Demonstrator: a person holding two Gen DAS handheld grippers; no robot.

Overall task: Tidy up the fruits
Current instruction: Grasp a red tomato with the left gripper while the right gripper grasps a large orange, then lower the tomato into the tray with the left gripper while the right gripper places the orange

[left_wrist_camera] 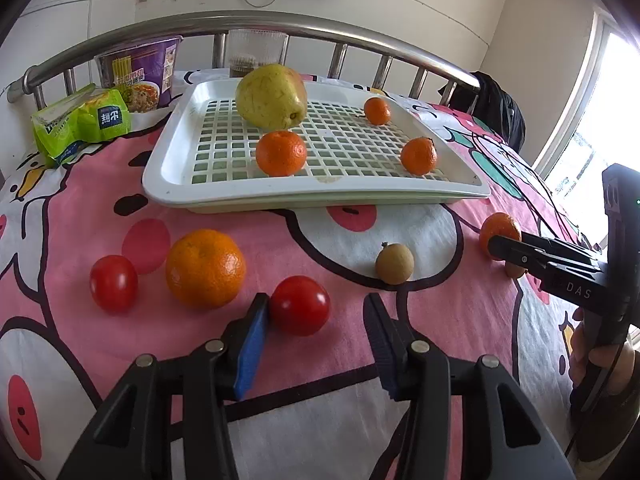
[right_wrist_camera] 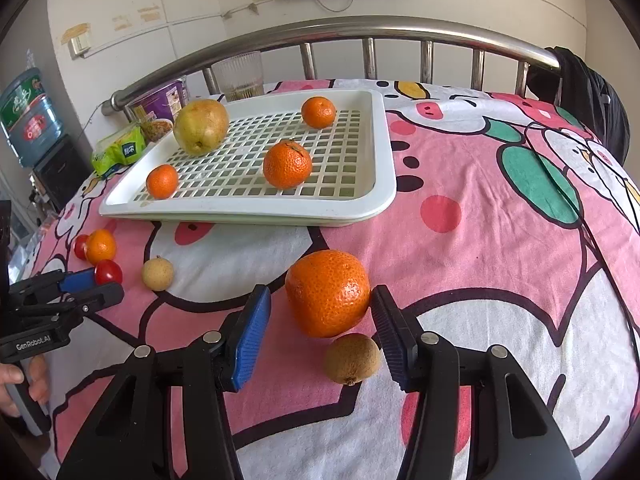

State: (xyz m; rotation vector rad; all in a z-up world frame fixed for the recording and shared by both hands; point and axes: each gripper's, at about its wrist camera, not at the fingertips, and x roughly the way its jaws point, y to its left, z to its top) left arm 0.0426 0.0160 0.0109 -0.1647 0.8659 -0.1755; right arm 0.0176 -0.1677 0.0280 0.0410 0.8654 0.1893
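A white slotted tray (left_wrist_camera: 460, 190) (right_wrist_camera: 384, 184) on the bed holds a yellow pear (left_wrist_camera: 271, 95) (right_wrist_camera: 201, 126) and three mandarins. My left gripper (left_wrist_camera: 316, 320) is open; a red tomato (left_wrist_camera: 301, 305) lies between its fingers, against the left pad. An orange (left_wrist_camera: 205, 267) and a second tomato (left_wrist_camera: 113, 283) lie to its left, a brown longan (left_wrist_camera: 394, 263) ahead right. My right gripper (right_wrist_camera: 320, 312) is open around a mandarin (right_wrist_camera: 327, 293), the right pad touching it. Another longan (right_wrist_camera: 352, 358) lies just below it.
A green snack bag (left_wrist_camera: 80, 124), a purple noodle cup (left_wrist_camera: 138, 76) and a glass (right_wrist_camera: 239, 76) stand behind the tray by the steel bed rail (left_wrist_camera: 280, 26). Dark clothing (right_wrist_camera: 584, 92) hangs on the rail's right end. A water bottle (right_wrist_camera: 28, 116) stands far left.
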